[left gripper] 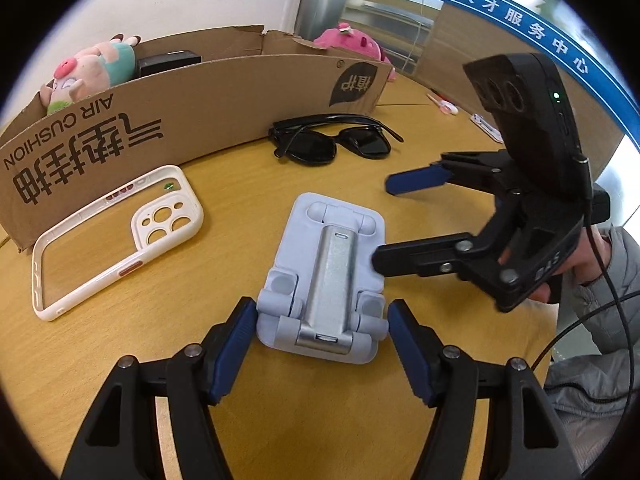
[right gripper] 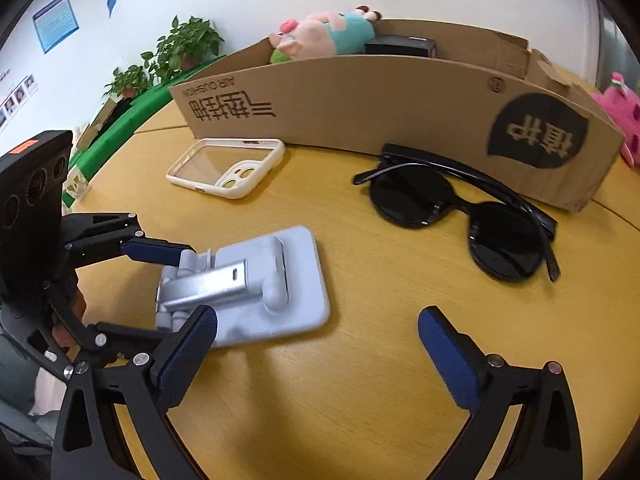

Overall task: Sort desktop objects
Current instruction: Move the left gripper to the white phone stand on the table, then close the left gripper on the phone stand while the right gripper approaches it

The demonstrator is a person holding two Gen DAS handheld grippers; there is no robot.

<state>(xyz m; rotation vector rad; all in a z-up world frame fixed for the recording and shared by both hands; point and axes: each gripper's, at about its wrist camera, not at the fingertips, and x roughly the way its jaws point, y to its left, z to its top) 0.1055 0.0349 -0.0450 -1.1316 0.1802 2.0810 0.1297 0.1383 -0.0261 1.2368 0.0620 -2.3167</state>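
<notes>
A folded pale-blue phone stand (left gripper: pixel 326 270) with a silver arm lies flat on the wooden table; it also shows in the right wrist view (right gripper: pixel 256 280). My left gripper (left gripper: pixel 322 322) is open, its blue pads either side of the stand's near end without gripping it. My right gripper (right gripper: pixel 318 334) is open and empty, just right of the stand; in the left wrist view (left gripper: pixel 384 220) it hovers beside the stand's right edge. Black sunglasses (right gripper: pixel 460 216) and a white phone case (right gripper: pixel 226 170) lie in front of a cardboard box (right gripper: pixel 380 96).
The cardboard box (left gripper: pixel 192 96) holds a plush pig (left gripper: pixel 90 72) and a black item (left gripper: pixel 168 62). A pink plush toy (left gripper: pixel 352 42) sits behind the box. Small pens or items (left gripper: pixel 442 106) lie at the far right. Potted plants (right gripper: pixel 176 52) stand beyond the table.
</notes>
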